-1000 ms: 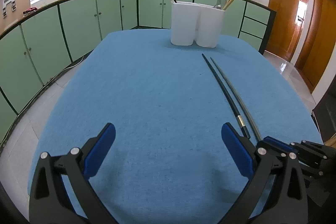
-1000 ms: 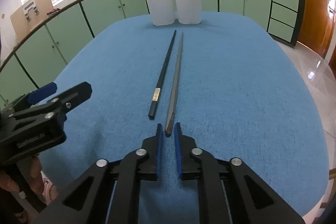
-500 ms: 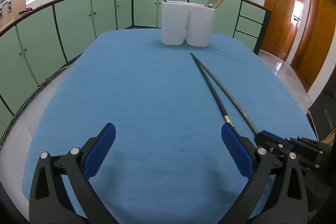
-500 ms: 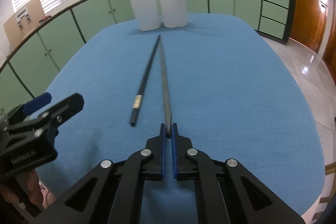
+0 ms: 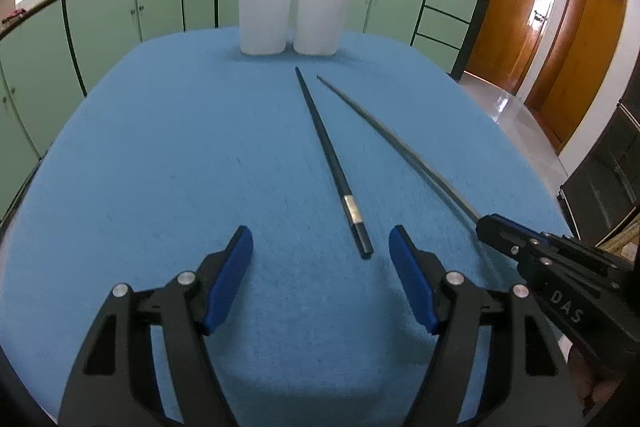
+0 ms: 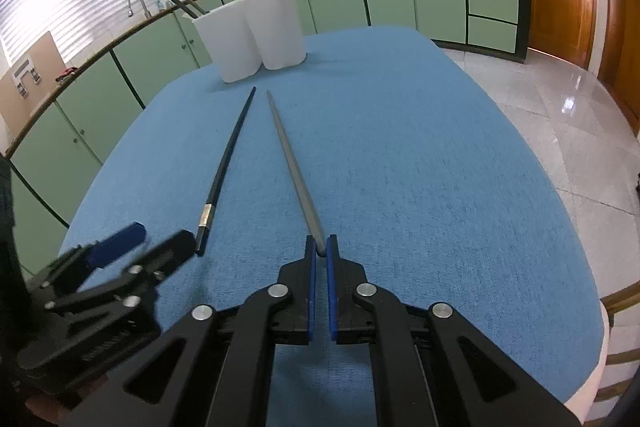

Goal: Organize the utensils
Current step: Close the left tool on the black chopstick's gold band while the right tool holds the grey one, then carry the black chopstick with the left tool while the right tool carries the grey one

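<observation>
Two long chopsticks lie on the blue tablecloth [image 5: 160,155]. The black chopstick [image 5: 332,163] with a silver band points at the white twin holder [image 5: 292,13]. Its thick end sits between the pads of my left gripper [image 5: 320,247], whose jaws are closing without touching it. My right gripper [image 6: 319,247] is shut on the near end of the grey chopstick [image 6: 294,167]. That grey chopstick [image 5: 396,147] runs to the right gripper [image 5: 486,227] at the lower right of the left wrist view. The holder [image 6: 250,35] has dark and wooden chopsticks in it.
Green cabinets [image 5: 120,11] ring the table under a counter with pots and a sink tap. Wooden doors [image 5: 516,7] and tiled floor [image 6: 540,99] lie to the right. The table's near and right edges are close to both grippers.
The left gripper moved right until the black chopstick's end came between its jaws, which narrowed. The right gripper closed onto the grey chopstick's end and swung it slightly apart from the black one.
</observation>
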A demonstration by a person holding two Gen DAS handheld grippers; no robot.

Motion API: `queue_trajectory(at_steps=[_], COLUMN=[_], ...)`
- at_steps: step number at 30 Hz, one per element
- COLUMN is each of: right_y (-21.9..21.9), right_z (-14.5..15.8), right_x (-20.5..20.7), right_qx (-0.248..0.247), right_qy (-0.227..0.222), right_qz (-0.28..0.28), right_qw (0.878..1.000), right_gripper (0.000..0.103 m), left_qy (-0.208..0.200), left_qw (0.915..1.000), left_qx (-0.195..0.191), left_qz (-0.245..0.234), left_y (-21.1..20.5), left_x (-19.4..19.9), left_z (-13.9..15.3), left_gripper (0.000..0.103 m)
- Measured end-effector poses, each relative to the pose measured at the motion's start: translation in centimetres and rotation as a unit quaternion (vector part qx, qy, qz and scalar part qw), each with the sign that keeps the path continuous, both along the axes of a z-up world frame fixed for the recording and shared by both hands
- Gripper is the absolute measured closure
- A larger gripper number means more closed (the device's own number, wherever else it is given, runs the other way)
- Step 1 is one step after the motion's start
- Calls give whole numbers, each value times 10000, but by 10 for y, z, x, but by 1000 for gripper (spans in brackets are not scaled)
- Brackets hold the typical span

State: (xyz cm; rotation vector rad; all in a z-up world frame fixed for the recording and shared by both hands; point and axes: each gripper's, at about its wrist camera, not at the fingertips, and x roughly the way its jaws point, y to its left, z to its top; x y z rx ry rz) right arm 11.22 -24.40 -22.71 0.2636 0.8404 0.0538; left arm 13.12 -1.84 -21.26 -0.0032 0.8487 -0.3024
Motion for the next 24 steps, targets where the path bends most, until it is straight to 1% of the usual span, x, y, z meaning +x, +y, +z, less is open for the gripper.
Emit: queue_trajectory(at_steps=[4, 6, 7, 8, 9, 10, 11, 12, 17, 22, 24], right_y=[-2, -2, -2, -3, -3, -4, -4, -5, -6, -8, -10], right_z=[-1, 0, 0, 1, 2, 2, 3, 4, 11, 23, 31], right_x=[1, 1, 1, 1, 1, 1, 1, 0, -4, -5, -8], right_qx=[54, 73, 77, 90, 97, 101, 106, 111, 64, -63, -144], right_qy=[11, 1, -5, -15, -23, -33, -46, -62, -188, -361, -478], right_qz=[-4, 0, 0, -1, -2, -4, -7, -8, -19, -14, -14], right_qw=[10000, 10000, 10000, 10000, 9999, 9999, 9999, 9999, 9998, 9993, 9988], right_gripper=[98, 98, 98, 98, 98, 98, 98, 98, 98, 98, 98], left_qy=[5, -3, -8, -11, -9, -2, 8, 17, 37, -320, -537], left_qw=[10000, 10000, 10000, 10000, 9999, 9998, 9997, 9996, 9997, 9991, 9979], left_qx=[55, 88, 97, 97, 107, 123, 139, 139, 52, 235, 319], left_qz=[33, 28, 20, -19, -72, -155, -202, -243, -224, -159, -144], left_y=[-7, -9, -10, -13, -15, -18, -20, -22, -19, -14, -12], left_x=[3, 4, 3, 3, 3, 2, 2, 1, 2, -6, -11], left_z=[-4, -4, -4, -4, -4, -5, -5, -5, 0, 17, 29], left_gripper=[46, 59, 61, 67, 76, 81, 92, 95, 96, 96, 97])
